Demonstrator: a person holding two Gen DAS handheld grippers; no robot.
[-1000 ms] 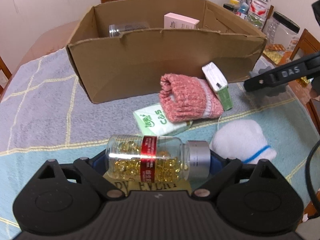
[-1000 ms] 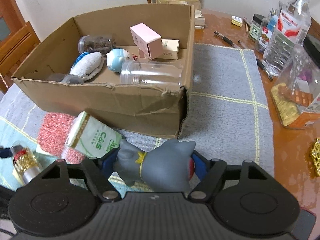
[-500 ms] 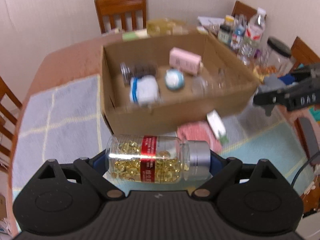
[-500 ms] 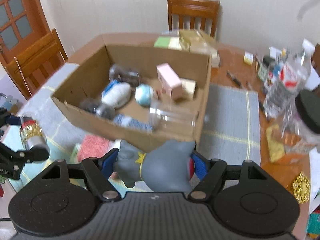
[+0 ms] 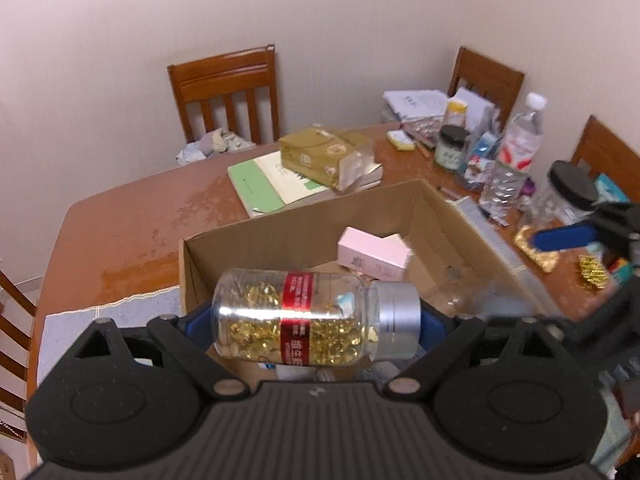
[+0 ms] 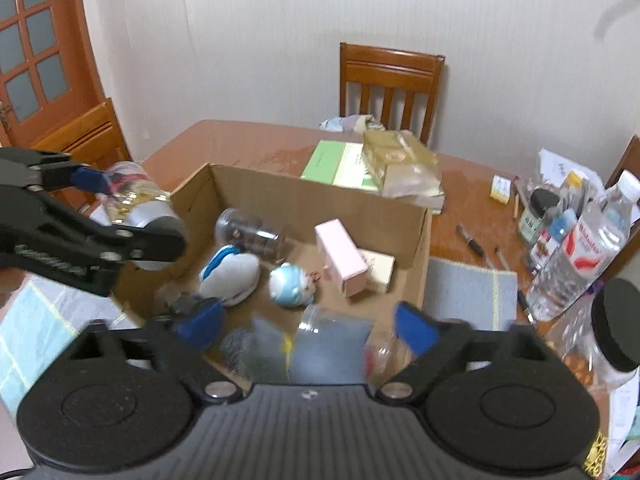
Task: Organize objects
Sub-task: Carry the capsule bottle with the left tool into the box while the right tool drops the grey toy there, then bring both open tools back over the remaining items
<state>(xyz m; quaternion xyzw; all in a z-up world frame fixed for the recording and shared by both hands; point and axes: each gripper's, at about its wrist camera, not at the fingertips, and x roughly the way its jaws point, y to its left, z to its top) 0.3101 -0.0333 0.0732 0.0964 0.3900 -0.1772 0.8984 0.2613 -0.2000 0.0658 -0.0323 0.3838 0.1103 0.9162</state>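
Note:
My left gripper [image 5: 316, 320] is shut on a clear bottle of golden capsules [image 5: 304, 320] with a red label and silver cap, held above the near left part of the open cardboard box [image 5: 304, 232]. In the right wrist view the bottle [image 6: 136, 204] hangs over the box's left wall [image 6: 192, 192]. My right gripper [image 6: 306, 324] is open over the box; a blurred grey toy [image 6: 276, 344] drops between its fingers. The box holds a pink carton [image 6: 340, 256], a white plush [image 6: 232, 276], a blue-white ball toy [image 6: 292, 284] and a clear jar [image 6: 248, 232].
Books and a gold-wrapped package [image 6: 396, 164] lie behind the box. Water bottle [image 6: 580, 248], jars and pens crowd the table's right side. A black-lidded jar [image 6: 616, 332] stands near right. Wooden chairs [image 6: 390, 88] ring the table. A grey mat [image 6: 468, 296] lies right of the box.
Both grippers rose and moved over the box. My right gripper opened and let go of the grey toy, which is falling into the box. The left still holds the bottle.

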